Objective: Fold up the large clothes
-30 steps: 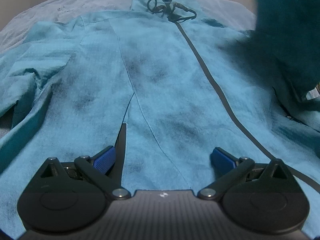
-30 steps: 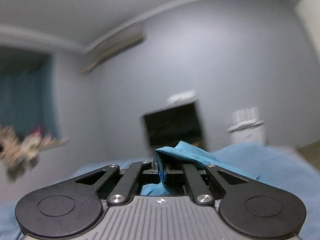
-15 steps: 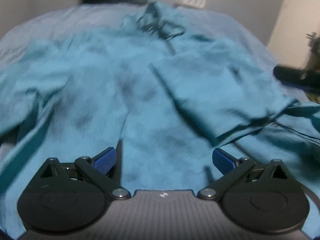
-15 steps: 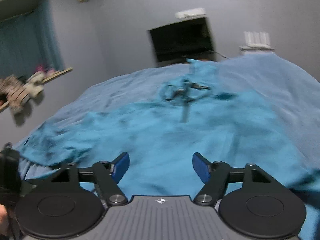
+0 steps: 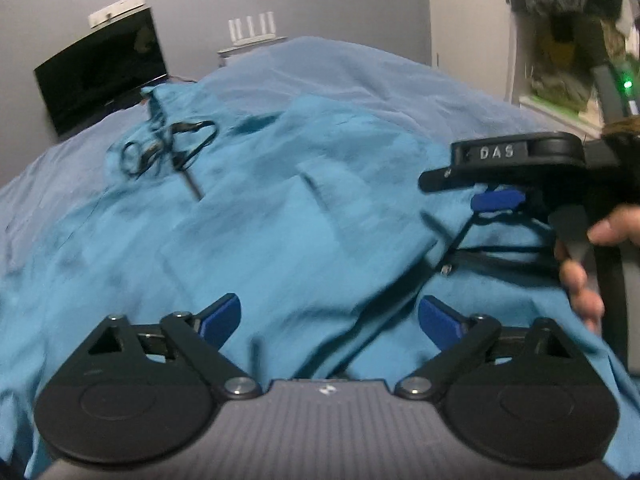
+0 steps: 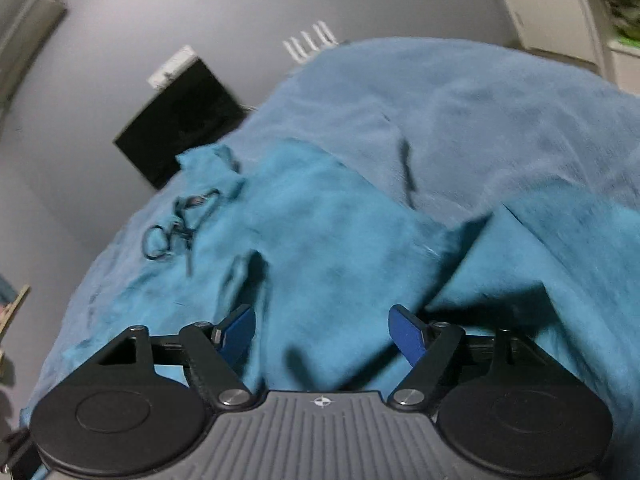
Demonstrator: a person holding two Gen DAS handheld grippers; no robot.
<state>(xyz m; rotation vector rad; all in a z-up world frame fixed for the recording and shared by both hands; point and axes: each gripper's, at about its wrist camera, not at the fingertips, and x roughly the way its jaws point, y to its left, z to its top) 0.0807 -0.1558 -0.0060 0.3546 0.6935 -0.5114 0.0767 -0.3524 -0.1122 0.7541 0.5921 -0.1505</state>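
Observation:
A large teal jacket (image 5: 280,220) lies spread on the bed, with black drawcords (image 5: 168,148) at its collar end and one side flap folded over its middle. It also shows in the right wrist view (image 6: 320,248). My left gripper (image 5: 328,316) is open and empty, low over the jacket's near part. My right gripper (image 6: 322,330) is open and empty over the folded flap. The right gripper also shows in the left wrist view (image 5: 496,200), held in a hand at the right, above the jacket's right edge.
The jacket rests on a blue-grey bedspread (image 5: 400,76). A black monitor (image 5: 100,76) and a white router (image 5: 252,30) stand beyond the bed's far end by the grey wall. A cluttered shelf (image 5: 568,60) is at the far right.
My right gripper carried a jacket flap over the middle, opened and let it go; the flap now lies folded. Both grippers have swung toward the right side of the jacket.

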